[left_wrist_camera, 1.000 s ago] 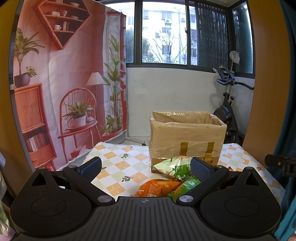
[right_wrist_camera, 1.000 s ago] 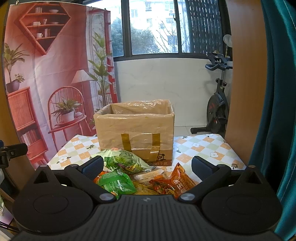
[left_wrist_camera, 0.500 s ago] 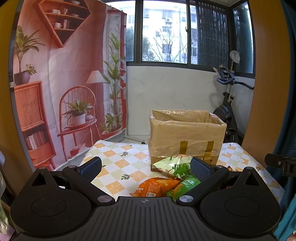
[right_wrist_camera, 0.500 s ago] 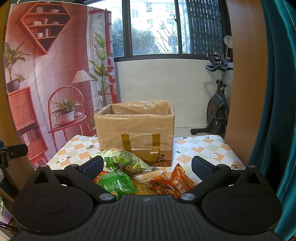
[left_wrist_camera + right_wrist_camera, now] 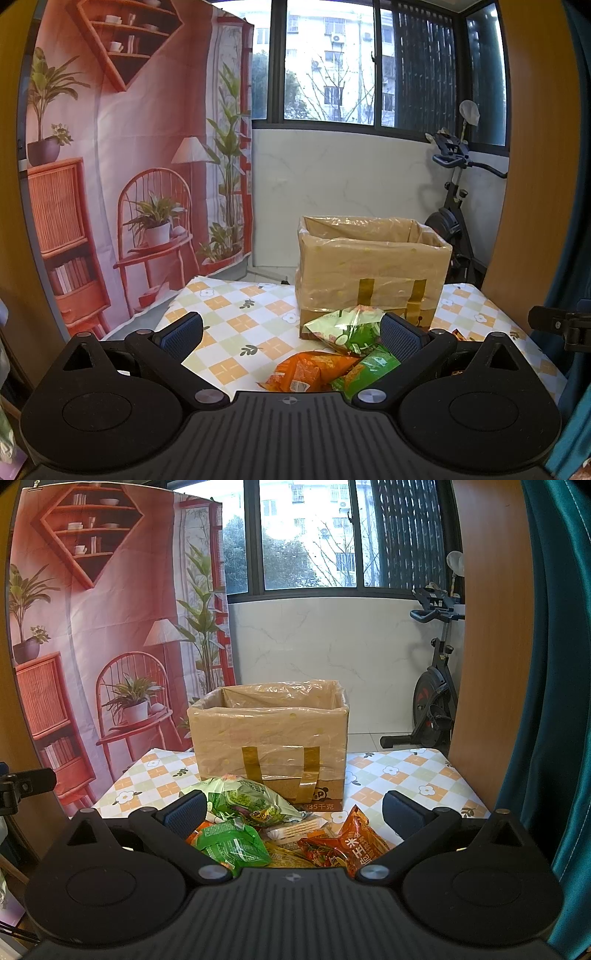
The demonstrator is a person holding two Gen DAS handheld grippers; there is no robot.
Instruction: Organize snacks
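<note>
Left tongs (image 5: 291,334) spread wide, nothing gripped; right tongs (image 5: 293,812) same. Both hover over the near edge of the checked worktop (image 5: 406,775). Snacks (image 5: 266,830) lie in a loose pile just ahead: green bags, orange bag, red-orange pack, wafers. Behind the pile, touching it, the plastic-lined box (image 5: 271,734), top open. Exercise bike (image 5: 432,705) beyond, right.

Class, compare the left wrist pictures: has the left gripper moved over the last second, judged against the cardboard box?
Yes, slightly. The cardboard box and the window sit a little lower in its view, so the left gripper has tilted or risen a touch; its jaws remain open.
</note>
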